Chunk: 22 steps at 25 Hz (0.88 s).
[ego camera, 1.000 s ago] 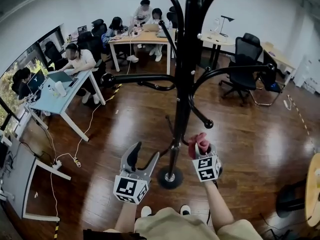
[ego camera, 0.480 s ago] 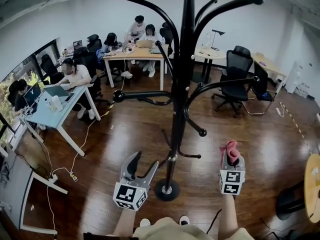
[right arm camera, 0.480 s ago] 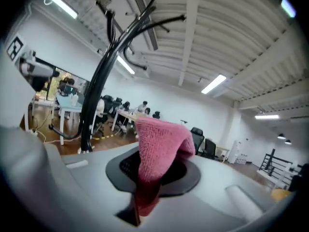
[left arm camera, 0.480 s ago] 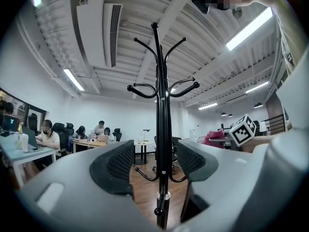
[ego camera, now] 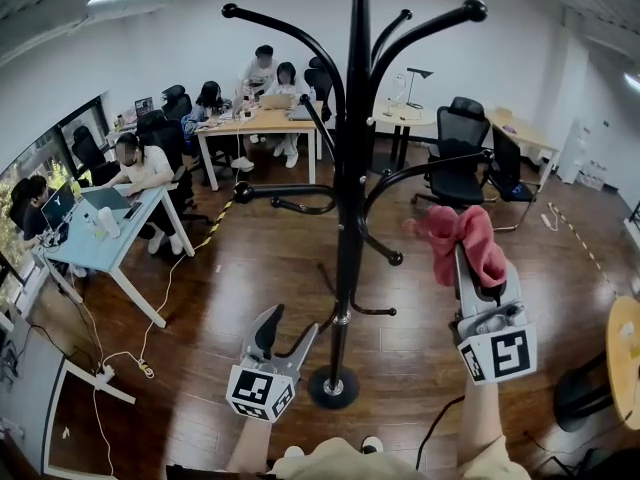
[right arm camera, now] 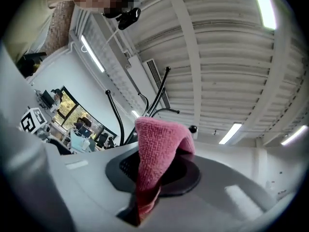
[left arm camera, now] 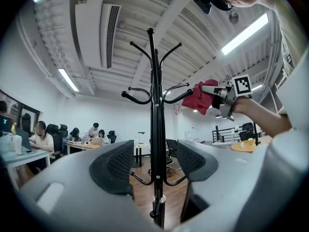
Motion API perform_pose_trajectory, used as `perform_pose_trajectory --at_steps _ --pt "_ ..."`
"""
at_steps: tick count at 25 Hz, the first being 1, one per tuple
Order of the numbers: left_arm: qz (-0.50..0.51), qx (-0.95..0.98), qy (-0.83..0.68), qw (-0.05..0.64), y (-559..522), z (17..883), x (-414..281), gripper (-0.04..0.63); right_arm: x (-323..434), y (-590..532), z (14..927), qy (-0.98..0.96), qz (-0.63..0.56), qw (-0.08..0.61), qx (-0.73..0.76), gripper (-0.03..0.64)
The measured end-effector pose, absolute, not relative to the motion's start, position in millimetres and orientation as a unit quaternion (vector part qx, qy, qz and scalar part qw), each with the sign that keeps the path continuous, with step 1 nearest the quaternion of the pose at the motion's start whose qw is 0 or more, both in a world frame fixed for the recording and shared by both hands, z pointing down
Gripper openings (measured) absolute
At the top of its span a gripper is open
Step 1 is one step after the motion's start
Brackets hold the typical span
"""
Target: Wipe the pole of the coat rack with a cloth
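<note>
The black coat rack pole (ego camera: 350, 168) rises from a round base (ego camera: 333, 386) on the wood floor, with curved hooks branching off. My right gripper (ego camera: 470, 260) is raised to the pole's right, about mid-height and apart from it, shut on a pink cloth (ego camera: 462, 236) that bunches over its jaws. In the right gripper view the cloth (right arm camera: 157, 149) drapes over the gripper (right arm camera: 159, 170), with the rack's hooks (right arm camera: 159, 91) beyond. My left gripper (ego camera: 292, 318) hangs low beside the base, open and holding nothing. The left gripper view frames the pole (left arm camera: 155, 105) between the open gripper (left arm camera: 154, 161).
Desks with seated people (ego camera: 150, 168) stand at the left and back. Office chairs (ego camera: 460, 148) stand behind the rack on the right. Cables (ego camera: 150, 308) trail across the floor at the left. A round table edge (ego camera: 628, 358) shows at the far right.
My right gripper has risen from near the pole's foot to mid-height and swung out to the right, with the cloth still in it. The left gripper has hardly moved.
</note>
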<state>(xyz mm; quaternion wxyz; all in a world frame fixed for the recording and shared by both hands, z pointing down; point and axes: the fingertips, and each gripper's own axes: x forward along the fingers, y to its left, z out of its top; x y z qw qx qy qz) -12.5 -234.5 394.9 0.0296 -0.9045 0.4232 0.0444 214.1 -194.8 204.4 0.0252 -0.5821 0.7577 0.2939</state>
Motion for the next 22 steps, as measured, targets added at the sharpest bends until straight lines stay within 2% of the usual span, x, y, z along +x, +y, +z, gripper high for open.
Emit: perform_pose_trajectory --at_steps 4,8,10,14,17,19,22 --pt "0.049 -0.904 0.424 0.036 -232 389 -21 0.259 192 -191 168 0.759 0.329 0.037 -0.560 0.043" --pt "0.053 -0.902 0.428 0.037 -229 386 -31 0.258 167 -197 150 0.770 0.354 0.011 -0.531 0.043" --pt "0.052 -0.901 0.428 0.036 -228 385 -34 0.258 151 -207 156 0.791 0.346 -0.031 -0.503 0.044" --pt "0.056 -0.899 0.432 0.037 -227 386 -43 0.258 116 -222 188 0.866 0.300 -0.167 -0.363 0.044" --pt "0.061 -0.896 0.439 0.033 -230 387 -50 0.256 114 -222 206 0.892 0.253 -0.243 -0.285 0.044" --pt "0.061 -0.895 0.440 0.032 -232 388 -50 0.255 118 -229 218 0.897 0.223 -0.264 -0.276 0.044" --pt "0.068 -0.895 0.440 0.031 -233 389 -51 0.256 111 -243 224 0.914 0.184 -0.244 -0.265 0.043"
